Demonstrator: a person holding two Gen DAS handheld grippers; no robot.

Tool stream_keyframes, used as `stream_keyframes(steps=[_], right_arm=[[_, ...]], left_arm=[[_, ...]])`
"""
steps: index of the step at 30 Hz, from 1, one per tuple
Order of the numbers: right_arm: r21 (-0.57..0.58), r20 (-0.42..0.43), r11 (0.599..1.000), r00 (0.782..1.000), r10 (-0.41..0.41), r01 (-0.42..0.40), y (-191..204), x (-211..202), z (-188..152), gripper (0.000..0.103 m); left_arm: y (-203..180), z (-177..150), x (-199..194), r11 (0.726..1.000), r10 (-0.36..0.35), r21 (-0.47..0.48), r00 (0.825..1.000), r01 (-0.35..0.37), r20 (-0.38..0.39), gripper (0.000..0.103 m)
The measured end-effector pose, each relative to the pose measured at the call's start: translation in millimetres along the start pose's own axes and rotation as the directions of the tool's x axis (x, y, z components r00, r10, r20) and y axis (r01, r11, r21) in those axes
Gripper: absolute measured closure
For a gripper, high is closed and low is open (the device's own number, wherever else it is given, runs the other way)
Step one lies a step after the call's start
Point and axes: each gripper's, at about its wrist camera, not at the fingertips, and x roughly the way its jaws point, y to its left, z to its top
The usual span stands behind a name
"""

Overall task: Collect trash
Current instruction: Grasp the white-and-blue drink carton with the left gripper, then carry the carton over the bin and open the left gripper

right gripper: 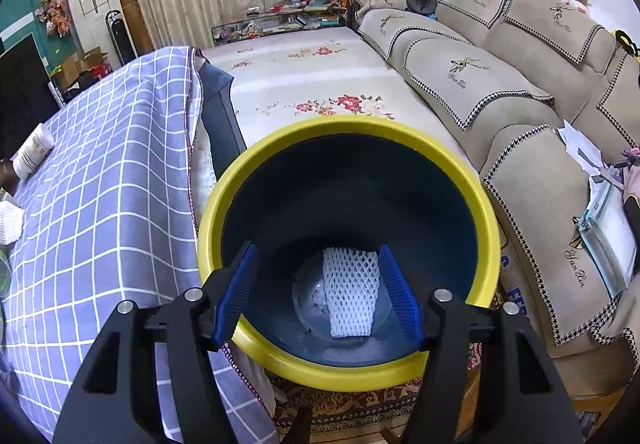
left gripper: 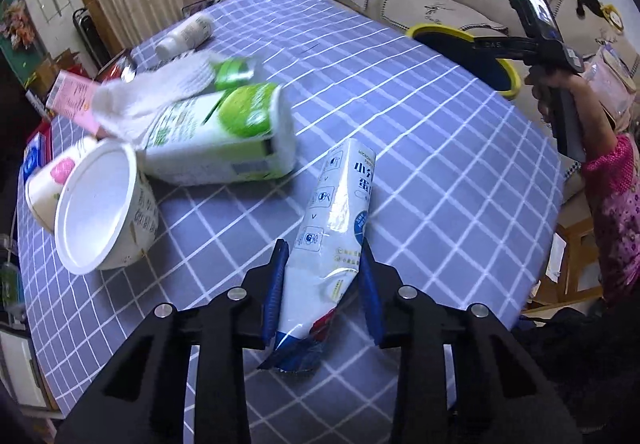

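Note:
A white and blue snack packet (left gripper: 336, 212) lies on the grey checked tablecloth (left gripper: 420, 116). My left gripper (left gripper: 324, 284) is shut on its near end, a blue pad pressing on each side. In the right wrist view, my right gripper (right gripper: 320, 284) holds the near rim of a dark bin with a yellow rim (right gripper: 348, 124), beside the table edge. A white foam net (right gripper: 350, 292) lies in the bottom of the bin. The left wrist view shows that bin (left gripper: 432, 29) tilted at the table's far right edge, on the right gripper (left gripper: 486, 44).
Left of the packet lie a green and white carton (left gripper: 224, 136), a white tub (left gripper: 96, 212), a paper cup (left gripper: 48, 180), a white net wrap (left gripper: 160, 92), a pink box (left gripper: 76, 100) and a white bottle (left gripper: 184, 36). A beige sofa (right gripper: 480, 84) stands behind. A pink sleeve (left gripper: 616, 196) is at right.

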Motion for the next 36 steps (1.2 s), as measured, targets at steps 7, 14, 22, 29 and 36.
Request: stream_keyframes(steps=[7, 14, 22, 29, 36], right_arm=[[0.03, 0.041, 1.0, 0.999, 0.008, -0.009, -22.2, -21.8, 2.2, 0.043], [0.093, 0.089, 0.995, 0.996, -0.032, 0.023, -68.9, -47.0, -1.3, 0.042], [0.188, 0.111, 0.979, 0.989, -0.102, 0.08, -137.1, -75.3, -13.1, 0.042], [0.223, 0.11, 0.97, 0.986, -0.122, 0.095, -161.7, -84.8, -20.7, 0.04], [0.227, 0.102, 0.969, 0.987, -0.126, 0.1, -166.1, -85.2, -22.6, 0.04]], left_arm=[[-30.5, 43.1, -12.5, 0.996, -0.055, 0.067, 0.996, 0.05, 0.069, 0.069], [-98.6, 136.7, 29.1, 0.97, -0.132, 0.221, 0.984, 0.104, 0.118, 0.069], [-173.9, 238.0, 97.2, 0.949, -0.188, 0.272, 0.978, 0.158, 0.091, 0.069], [-217.9, 296.8, 162.7, 0.956, -0.154, 0.255, 0.988, 0.143, 0.024, 0.066], [-218.2, 306.0, 187.7, 0.971, -0.121, 0.212, 0.992, 0.111, 0.036, 0.023]])
